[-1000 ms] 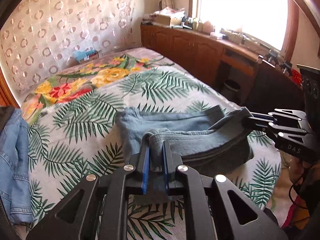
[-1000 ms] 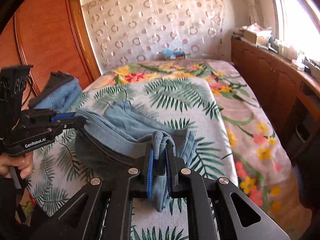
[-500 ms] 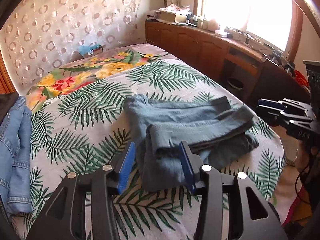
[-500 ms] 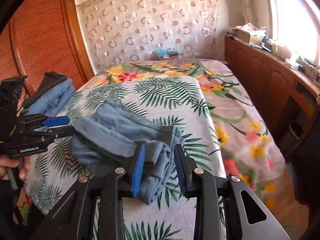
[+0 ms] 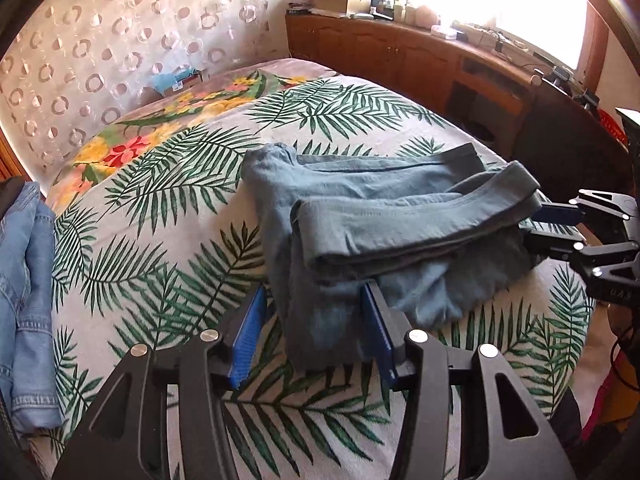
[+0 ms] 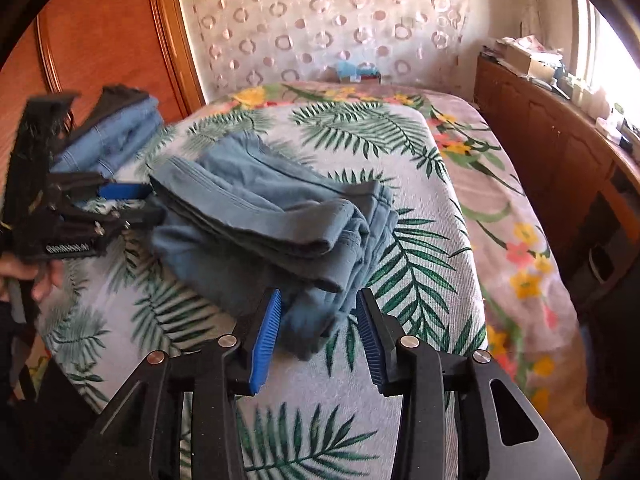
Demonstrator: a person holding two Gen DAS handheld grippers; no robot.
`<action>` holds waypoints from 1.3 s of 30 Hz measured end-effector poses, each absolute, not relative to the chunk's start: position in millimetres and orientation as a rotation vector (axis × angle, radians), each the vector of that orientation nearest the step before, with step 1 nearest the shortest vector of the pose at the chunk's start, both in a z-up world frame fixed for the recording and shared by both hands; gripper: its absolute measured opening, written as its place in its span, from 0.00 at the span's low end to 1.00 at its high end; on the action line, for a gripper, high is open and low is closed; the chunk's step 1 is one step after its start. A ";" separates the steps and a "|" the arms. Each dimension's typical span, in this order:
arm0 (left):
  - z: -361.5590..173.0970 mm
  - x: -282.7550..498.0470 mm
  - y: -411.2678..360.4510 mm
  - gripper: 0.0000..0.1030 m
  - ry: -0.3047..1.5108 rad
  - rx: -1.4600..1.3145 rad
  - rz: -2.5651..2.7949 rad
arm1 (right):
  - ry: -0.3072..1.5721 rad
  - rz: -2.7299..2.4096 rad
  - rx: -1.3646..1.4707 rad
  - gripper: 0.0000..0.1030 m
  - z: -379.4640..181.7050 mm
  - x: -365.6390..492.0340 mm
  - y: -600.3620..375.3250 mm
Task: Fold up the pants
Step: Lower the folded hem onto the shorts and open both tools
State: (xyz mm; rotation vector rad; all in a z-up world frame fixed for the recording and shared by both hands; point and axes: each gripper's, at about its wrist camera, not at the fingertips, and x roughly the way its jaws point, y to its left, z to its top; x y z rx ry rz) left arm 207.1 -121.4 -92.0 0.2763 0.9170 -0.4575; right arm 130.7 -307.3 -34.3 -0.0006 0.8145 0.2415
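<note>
Seemingly near done, the pants (image 5: 384, 216) lie folded in a loose stack on the bed (image 5: 168, 208), both the left claw (image 5: 316, 332) and right claw (image 6: 320, 328) released, leaving only tidying.

Open bedspread (image 5: 168, 216) between folded pants (image 5: 384, 216) and denim pile (image 5: 24, 280).

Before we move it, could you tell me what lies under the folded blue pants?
The blue pants rest on the palm-leaf bedspread, which shows all around them. Whatever lies directly beneath the folded layers is covered.
</note>
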 end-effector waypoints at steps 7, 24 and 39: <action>-93.6 223.7 -131.5 0.49 0.926 0.292 -0.451 | 0.834 0.210 -0.048 0.39 -28.5 157.1 -301.6; -76.1 256.7 -131.8 0.49 0.855 0.258 -0.393 | 0.750 0.143 -0.021 0.39 -15.6 210.7 -298.1; -78.8 243.1 -126.8 0.81 0.849 0.215 -0.444 | 0.736 0.188 0.037 0.39 -19.1 176.0 -305.6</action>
